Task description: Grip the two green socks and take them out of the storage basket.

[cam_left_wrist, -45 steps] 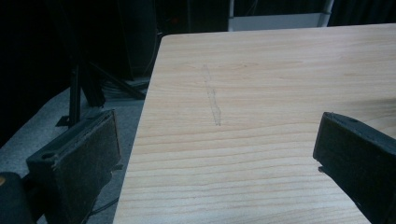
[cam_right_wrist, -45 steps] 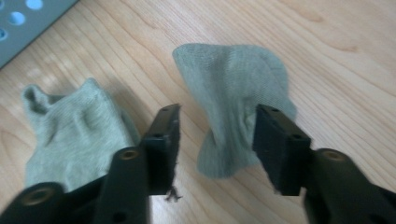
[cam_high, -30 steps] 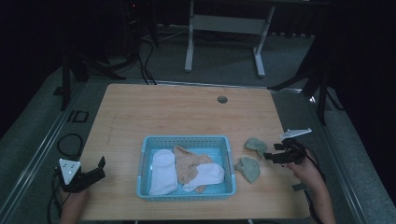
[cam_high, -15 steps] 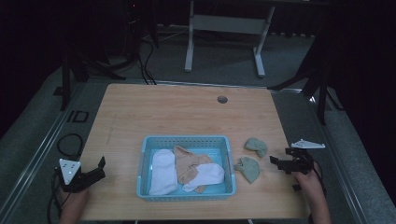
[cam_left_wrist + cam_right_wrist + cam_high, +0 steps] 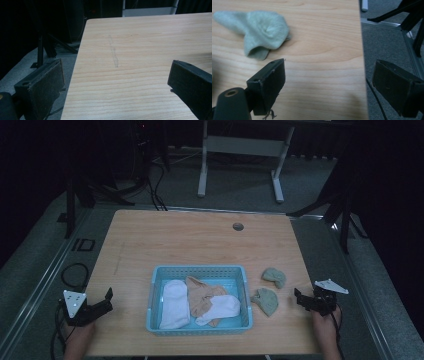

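Beside blue basket (image 5: 155, 290): two green socks (image 5: 265, 300), unobstructed.

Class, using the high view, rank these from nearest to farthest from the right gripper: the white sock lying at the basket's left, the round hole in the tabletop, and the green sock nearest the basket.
1. Green sock nearest the basket, just left of the right gripper.
2. Round hole, toward the table's far edge.
3. White sock, in the basket's left part.

Matt pale wood table (image 5: 200, 240), blue plastic lattice basket (image 5: 200, 270), soft knitted green socks (image 5: 265, 300)
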The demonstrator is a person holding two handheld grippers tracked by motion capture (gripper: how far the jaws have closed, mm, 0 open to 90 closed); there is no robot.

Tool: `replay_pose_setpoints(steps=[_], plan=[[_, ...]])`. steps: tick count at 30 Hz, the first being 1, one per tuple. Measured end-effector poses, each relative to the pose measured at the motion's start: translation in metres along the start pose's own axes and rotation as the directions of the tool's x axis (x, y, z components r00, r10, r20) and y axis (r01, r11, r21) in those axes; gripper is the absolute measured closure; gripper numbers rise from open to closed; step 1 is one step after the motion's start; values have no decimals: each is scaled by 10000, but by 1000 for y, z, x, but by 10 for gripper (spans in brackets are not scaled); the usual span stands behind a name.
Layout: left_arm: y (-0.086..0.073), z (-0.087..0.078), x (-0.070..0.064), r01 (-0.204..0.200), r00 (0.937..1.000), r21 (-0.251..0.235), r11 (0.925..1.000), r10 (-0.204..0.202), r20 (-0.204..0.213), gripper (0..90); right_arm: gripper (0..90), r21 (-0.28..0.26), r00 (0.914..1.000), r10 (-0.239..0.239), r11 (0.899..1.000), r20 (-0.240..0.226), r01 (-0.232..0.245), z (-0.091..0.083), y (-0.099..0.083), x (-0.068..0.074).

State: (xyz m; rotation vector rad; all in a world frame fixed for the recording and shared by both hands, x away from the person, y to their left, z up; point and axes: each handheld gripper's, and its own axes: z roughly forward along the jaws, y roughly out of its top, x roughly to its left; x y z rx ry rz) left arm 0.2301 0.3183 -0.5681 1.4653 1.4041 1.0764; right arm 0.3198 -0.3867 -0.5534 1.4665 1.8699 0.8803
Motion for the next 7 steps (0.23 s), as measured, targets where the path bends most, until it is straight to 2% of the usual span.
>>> replay_pose_setpoints(steps=[4, 7], plan=[[0, 0, 0, 15, 10000, -9, 10000, -15, -15, 3, 126, -266, 9989, 461, 9986, -84, -463, -4, -3, -6], [0, 0, 0, 31, 10000, -13, 10000, -31, -12, 3, 126, -211, 9984, 555, 9982, -127, -558, -4, -5, -8]])
